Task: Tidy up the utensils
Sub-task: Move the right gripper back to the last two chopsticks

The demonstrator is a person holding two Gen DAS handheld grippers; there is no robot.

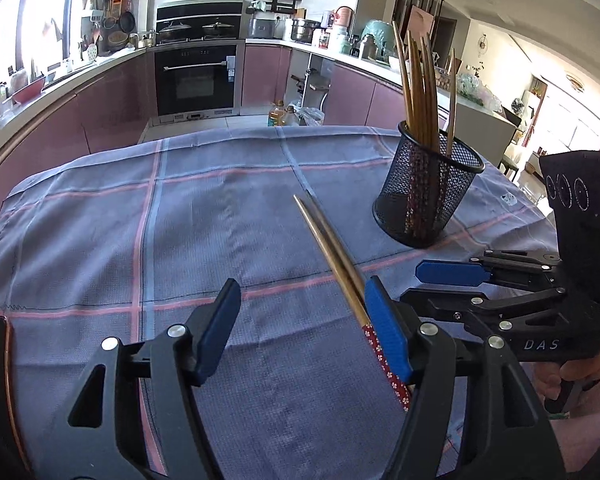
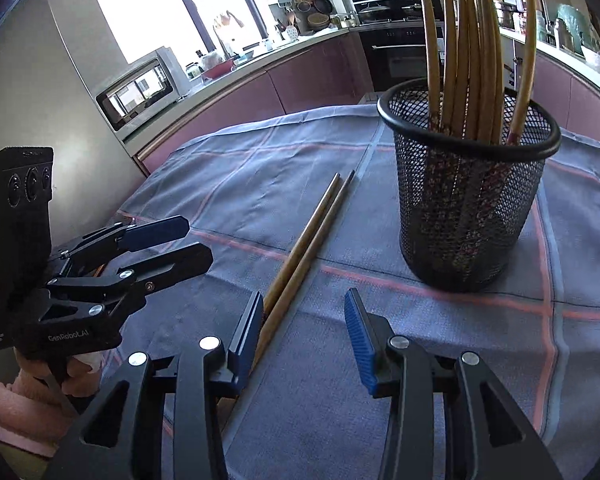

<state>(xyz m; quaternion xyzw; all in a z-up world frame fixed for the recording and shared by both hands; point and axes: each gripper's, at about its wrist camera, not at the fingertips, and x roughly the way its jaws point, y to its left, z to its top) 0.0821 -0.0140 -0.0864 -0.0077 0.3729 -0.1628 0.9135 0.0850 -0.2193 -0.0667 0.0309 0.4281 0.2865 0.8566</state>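
Both my grippers hover low over the blue checked tablecloth point(image 1: 100, 240), jaws apart and gripping nothing: left gripper point(image 1: 300, 332) wide, right gripper point(image 2: 304, 332) narrower. A pair of chopsticks point(image 2: 308, 240) lies flat on the cloth, its patterned end running beside my left gripper's right finger. The mesh cup point(image 2: 468, 208) stands nearby, full of upright chopsticks.

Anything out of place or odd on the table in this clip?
Only one thing: two chopsticks lie side by side on the cloth, left of the mesh holder, while the rest stand inside it. Nothing is spilled or broken; the holder is upright.
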